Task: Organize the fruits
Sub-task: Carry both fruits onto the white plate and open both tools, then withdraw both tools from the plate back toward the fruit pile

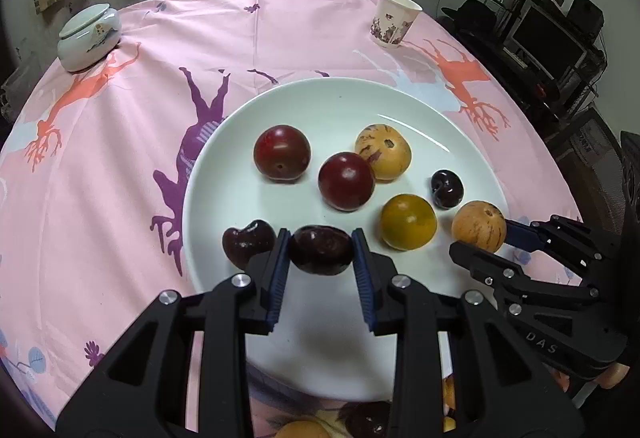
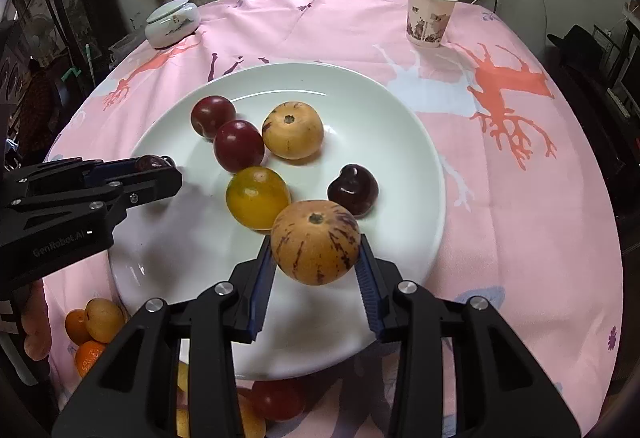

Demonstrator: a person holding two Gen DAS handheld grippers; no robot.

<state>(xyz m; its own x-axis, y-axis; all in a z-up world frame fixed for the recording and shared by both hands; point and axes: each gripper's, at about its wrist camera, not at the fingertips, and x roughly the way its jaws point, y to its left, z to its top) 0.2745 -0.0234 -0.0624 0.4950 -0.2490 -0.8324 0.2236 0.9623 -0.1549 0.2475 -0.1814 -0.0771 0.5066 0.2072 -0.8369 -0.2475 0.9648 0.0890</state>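
A white plate (image 1: 320, 110) (image 2: 380, 142) sits on the pink cloth. My left gripper (image 1: 320, 238) is shut on a dark purple plum (image 1: 320, 250) above the plate's near rim; in the right wrist view the left gripper (image 2: 170, 168) enters from the left. My right gripper (image 2: 316, 250) is shut on a striped yellow fruit (image 2: 315, 242) over the plate's near right part, and the left wrist view shows the right gripper (image 1: 482, 238) at the right. On the plate lie two red plums (image 1: 282, 152), another striped yellow fruit (image 1: 383, 152), a yellow-green fruit (image 1: 408, 222) and two dark fruits (image 1: 447, 188).
A paper cup (image 1: 394, 18) (image 2: 430, 16) stands at the back right of the table and a lidded ceramic jar (image 1: 88, 38) (image 2: 172, 23) at the back left. Loose oranges and yellow fruits (image 2: 96, 322) lie near the table's front edge, below the plate.
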